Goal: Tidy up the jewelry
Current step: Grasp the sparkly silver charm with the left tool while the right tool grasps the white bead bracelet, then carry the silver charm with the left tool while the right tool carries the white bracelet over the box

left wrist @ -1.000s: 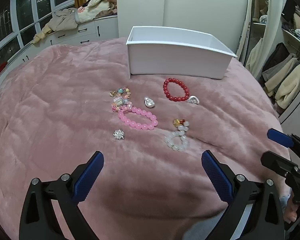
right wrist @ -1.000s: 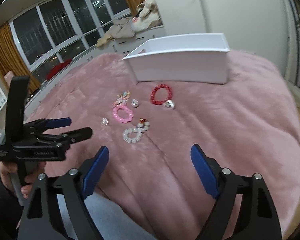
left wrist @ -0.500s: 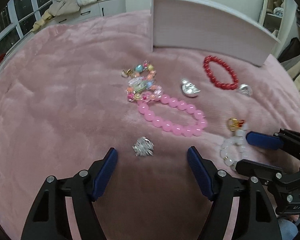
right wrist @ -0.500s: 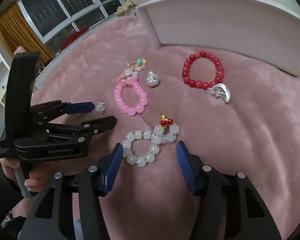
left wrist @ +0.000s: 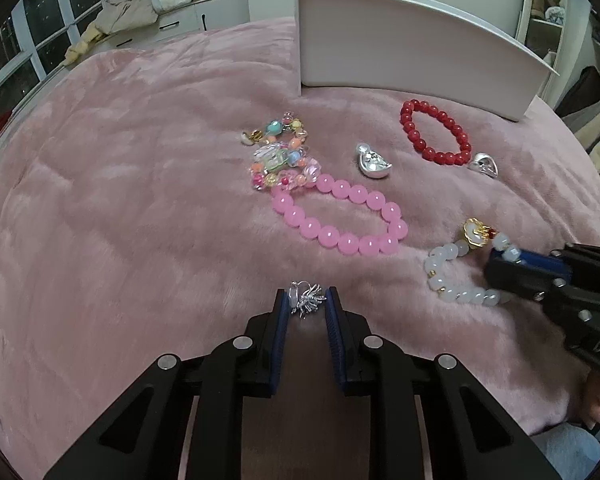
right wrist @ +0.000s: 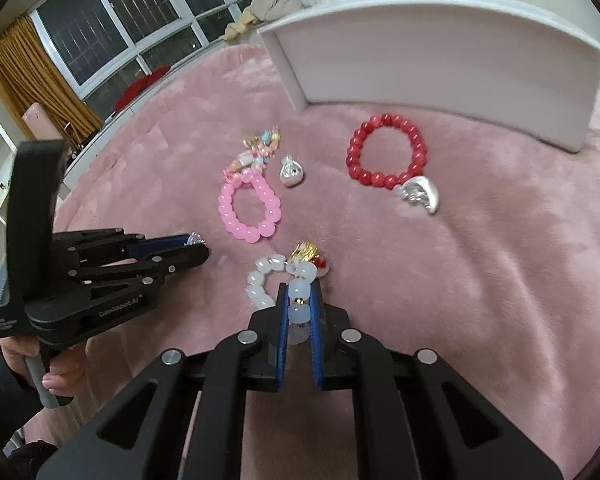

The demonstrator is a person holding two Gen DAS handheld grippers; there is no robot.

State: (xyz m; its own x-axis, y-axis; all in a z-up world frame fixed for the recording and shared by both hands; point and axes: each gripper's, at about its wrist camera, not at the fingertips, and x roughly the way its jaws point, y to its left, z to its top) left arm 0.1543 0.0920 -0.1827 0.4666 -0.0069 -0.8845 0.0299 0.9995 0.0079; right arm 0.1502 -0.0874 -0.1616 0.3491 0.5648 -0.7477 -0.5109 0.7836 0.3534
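Note:
Jewelry lies on a pink plush blanket (left wrist: 120,200). My left gripper (left wrist: 307,300) is shut on a small silver spiky brooch (left wrist: 306,302) at blanket level; it also shows in the right wrist view (right wrist: 196,246). My right gripper (right wrist: 300,300) is shut on the white bead bracelet (right wrist: 266,280) with a gold charm (right wrist: 306,250); in the left wrist view this bracelet (left wrist: 444,272) lies at the right. A pink bead bracelet (left wrist: 340,220), a multicolour bracelet (left wrist: 280,156), a red bead bracelet (left wrist: 432,132) and two silver charms (left wrist: 372,162) lie beyond. A white box (left wrist: 400,48) stands behind.
The white box (right wrist: 440,68) stands open-topped at the far side of the blanket. A second silver charm (right wrist: 420,194) touches the red bracelet (right wrist: 384,152). Windows, cabinets and piled clothes (left wrist: 140,4) lie beyond the bed. A wardrobe is at the right.
Both grippers moved forward and down to the blanket and closed: the left onto the silver brooch, the right onto the white bead bracelet.

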